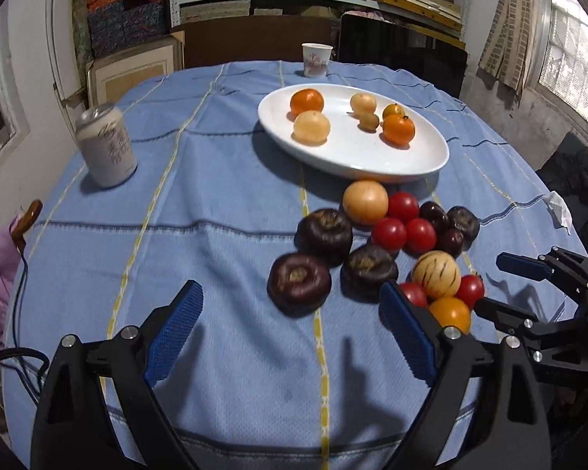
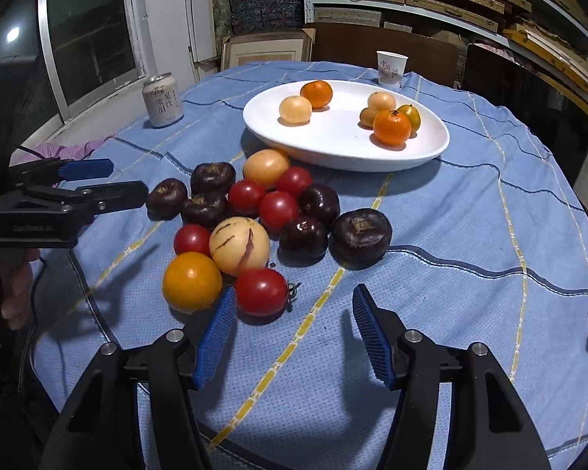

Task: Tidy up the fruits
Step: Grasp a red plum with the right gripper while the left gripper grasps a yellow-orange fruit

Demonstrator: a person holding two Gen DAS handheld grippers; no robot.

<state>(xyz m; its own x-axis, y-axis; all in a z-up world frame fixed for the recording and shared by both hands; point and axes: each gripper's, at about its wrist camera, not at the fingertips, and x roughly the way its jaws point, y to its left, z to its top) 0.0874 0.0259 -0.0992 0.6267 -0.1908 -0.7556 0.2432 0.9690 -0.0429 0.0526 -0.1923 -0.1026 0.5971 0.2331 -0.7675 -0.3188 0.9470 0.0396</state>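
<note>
Sorting stands partly done; entries run near to far.

Left gripper (image 1: 290,329): jaws wide, nothing between them, over bare blue tablecloth (image 1: 223,352) just short of the loose fruit.

Right gripper (image 2: 294,333): jaws partly apart, empty, just beside a red tomato (image 2: 261,291) at the near edge of the pile.

Loose pile, on the cloth between grippers and plate, all pieces touching or nearly so: an orange-yellow fruit (image 2: 192,281); a pale cream melon-like fruit with purple streaks (image 2: 239,246); several glossy red tomatoes (image 2: 278,208); several dark purple, flattened fruits with dry brown crowns (image 2: 360,233); one tan round fruit (image 2: 265,167) nearest the plate. By my count, this larger share is left to move.

White oval plate (image 2: 333,156): beyond the pile, holding six pieces in two loose clusters, among them two bright orange mandarins (image 2: 391,127), pale peach rounds and a small greenish one. This share looks done.

Drink can (image 1: 106,147) and paper cup (image 1: 315,59): farther back, well apart from the fruit.
</note>
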